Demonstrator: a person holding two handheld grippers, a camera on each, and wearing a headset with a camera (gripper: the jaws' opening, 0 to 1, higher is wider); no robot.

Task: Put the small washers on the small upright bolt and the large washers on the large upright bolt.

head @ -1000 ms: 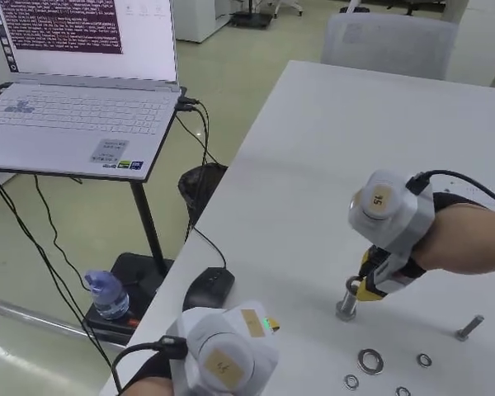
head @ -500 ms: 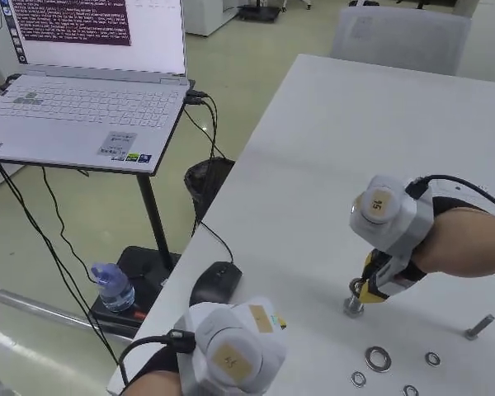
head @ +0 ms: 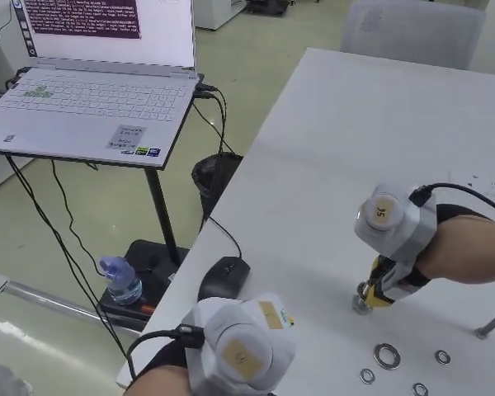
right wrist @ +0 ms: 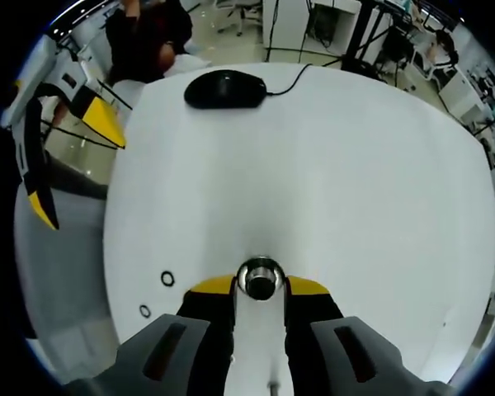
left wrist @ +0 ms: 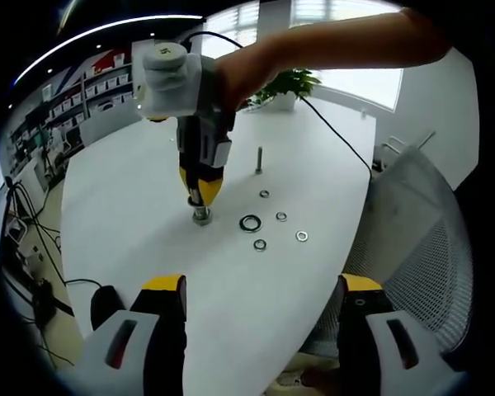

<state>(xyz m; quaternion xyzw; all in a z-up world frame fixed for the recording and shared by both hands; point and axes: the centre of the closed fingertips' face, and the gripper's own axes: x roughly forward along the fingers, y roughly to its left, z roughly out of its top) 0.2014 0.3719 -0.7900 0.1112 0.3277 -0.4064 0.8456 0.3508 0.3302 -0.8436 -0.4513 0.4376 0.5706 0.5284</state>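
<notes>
The white bench (head: 355,140) runs away from me towards a grey chair (head: 412,29). An open silver laptop (head: 91,107) stands beyond its left edge and a black computer mouse (head: 223,277) lies at the near corner.

The work is at the large upright steel bolt (head: 362,307). My right tongs (head: 368,297) have come down on it since a second ago, when they held a ring up at its tip. Now their yellow tips sit low against the bolt, close to the bench.

In the right gripper view they are closed to a narrow gap around a round silver piece. I take it to be a large steel washer (right wrist: 260,278) threaded over the shaft, though I cannot separate washer from bolt end there. I judge this washer as good as placed and needing only release.

Near the bolt, towards me, a second large washer (head: 387,356) lies flat, with the small steel washers (head: 442,357) scattered around it. The thin small upright steel bolt (head: 491,326) stands farther right, with nothing on it that I can make out.

My left tongs (left wrist: 260,285) hang at the near edge, spread wide and holding nothing.
</notes>
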